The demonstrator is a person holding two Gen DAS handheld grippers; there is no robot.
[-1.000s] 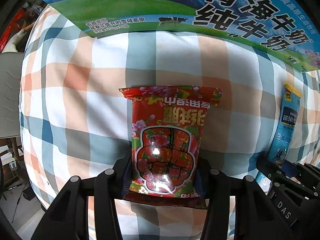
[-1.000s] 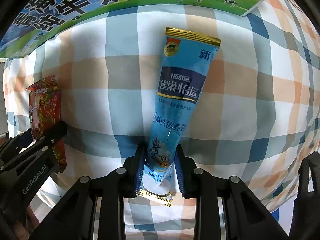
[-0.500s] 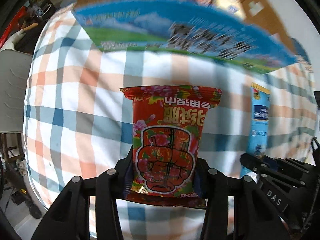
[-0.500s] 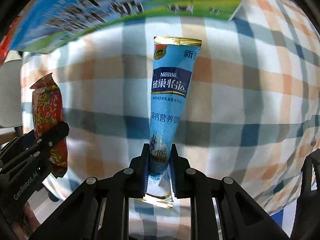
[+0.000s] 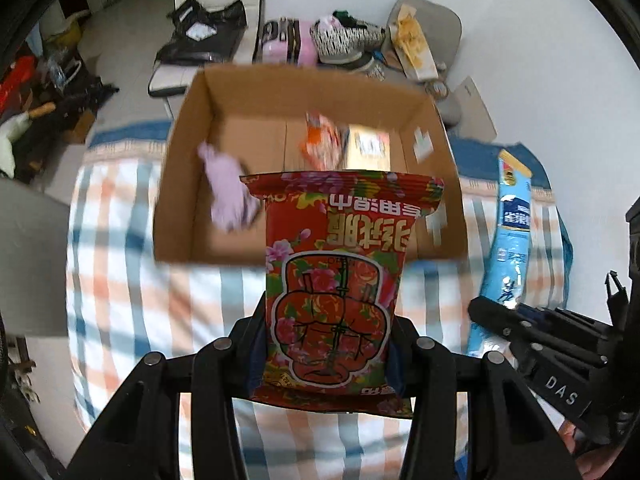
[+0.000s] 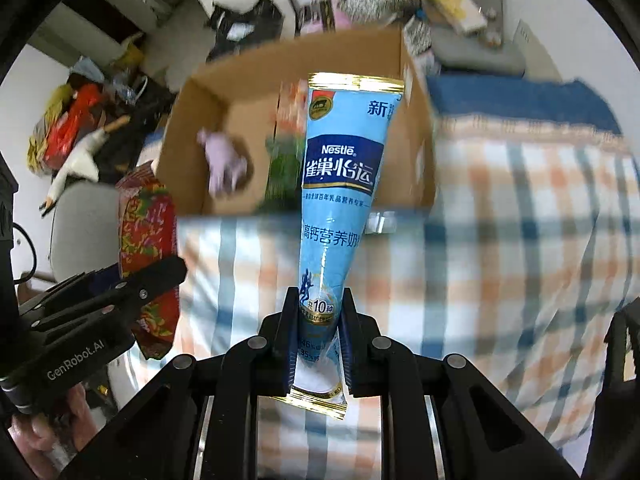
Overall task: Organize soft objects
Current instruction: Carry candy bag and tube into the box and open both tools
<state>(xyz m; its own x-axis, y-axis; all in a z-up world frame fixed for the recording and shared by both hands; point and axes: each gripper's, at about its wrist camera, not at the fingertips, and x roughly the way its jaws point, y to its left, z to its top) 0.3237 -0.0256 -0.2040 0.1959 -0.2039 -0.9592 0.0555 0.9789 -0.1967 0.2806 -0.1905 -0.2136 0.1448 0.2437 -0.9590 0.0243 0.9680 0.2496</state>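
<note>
Two packets are in the air at once, one per gripper, both raised above the checked cloth (image 5: 132,280) and pointed toward the open carton (image 5: 188,128). The left gripper (image 5: 326,344) is clenched across the lower part of the red packet (image 5: 336,272), which stands upright with its print upside down, so its free top leads toward the carton. The right gripper (image 6: 318,332) pinches the blue sachet (image 6: 340,184) near its bottom seal; held by that narrow end, the long sachet stands straight and does not flop. Inside the carton lie a lilac soft thing (image 5: 228,188) and an orange packet (image 5: 324,144), which suggests this is where soft items are gathered. Both loads look ready to go over the near wall and be let go.
</note>
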